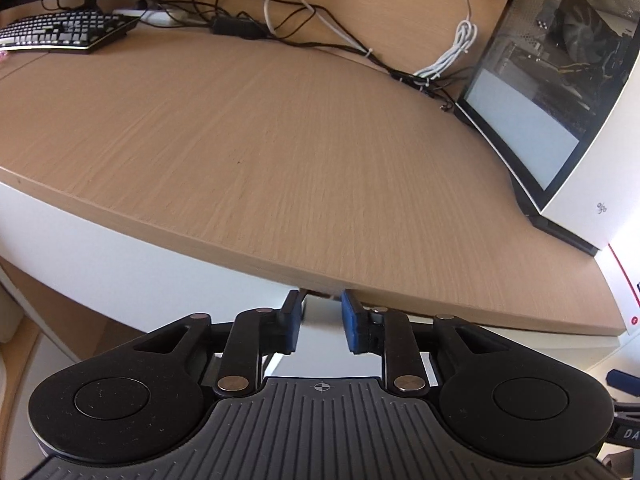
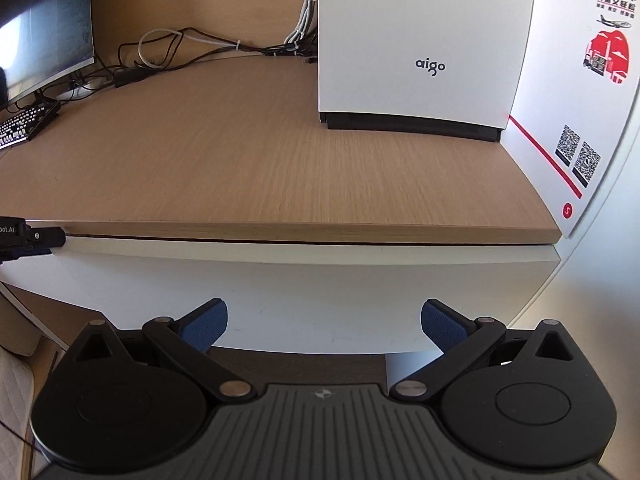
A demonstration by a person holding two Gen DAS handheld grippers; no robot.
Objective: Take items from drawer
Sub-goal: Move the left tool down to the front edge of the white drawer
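The white drawer front sits just under the wooden desk top, with a thin dark gap between them. Nothing inside the drawer shows. My left gripper is at the drawer front's top edge, close under the desk lip. Its blue pads stand narrowly apart with that white edge between them. The right wrist view catches this gripper's tip at the drawer's upper left corner. My right gripper hangs open in front of the drawer's middle, holding nothing.
A white computer case stands at the desk's back right, with a white printed box beside it. A keyboard, monitor and tangled cables lie along the back. A padded seat shows at lower left.
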